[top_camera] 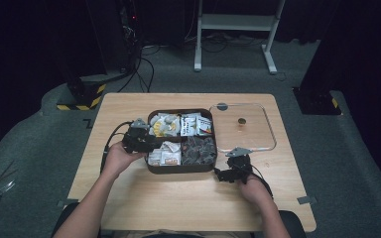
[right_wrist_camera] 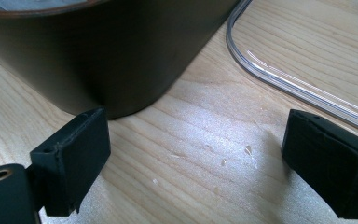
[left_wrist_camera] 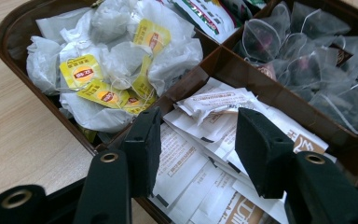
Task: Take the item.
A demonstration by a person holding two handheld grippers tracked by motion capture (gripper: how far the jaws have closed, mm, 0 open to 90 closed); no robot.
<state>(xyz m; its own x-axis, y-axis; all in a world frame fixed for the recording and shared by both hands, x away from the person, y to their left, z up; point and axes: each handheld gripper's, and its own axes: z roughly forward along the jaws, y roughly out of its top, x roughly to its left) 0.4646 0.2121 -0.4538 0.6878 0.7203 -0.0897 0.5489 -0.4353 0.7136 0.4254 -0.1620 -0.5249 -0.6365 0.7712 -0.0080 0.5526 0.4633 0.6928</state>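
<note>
A dark brown four-part tray (top_camera: 181, 169) stands mid-table. It holds paper tea bags with yellow tags (left_wrist_camera: 112, 70), printed packets (left_wrist_camera: 205, 14), clear mesh pyramid bags (left_wrist_camera: 307, 60) and flat white sachets (left_wrist_camera: 214, 102). My left gripper (top_camera: 141, 139) reaches in over the tray's left rim. In the left gripper view its jaws (left_wrist_camera: 198, 123) stand partly apart above the white sachets, with the pads touching none of them. My right gripper (top_camera: 233, 161) rests low on the table by the tray's near right corner. It is wide open (right_wrist_camera: 196, 135), with bare wood between its jaws and the tray wall (right_wrist_camera: 98, 51) just ahead.
A clear plastic lid (top_camera: 243, 126) with a small dark knob lies flat to the right of the tray; its rim (right_wrist_camera: 270, 74) runs close to my right gripper. Beyond the table are a white frame stand (top_camera: 235, 22), cables and dark curtains.
</note>
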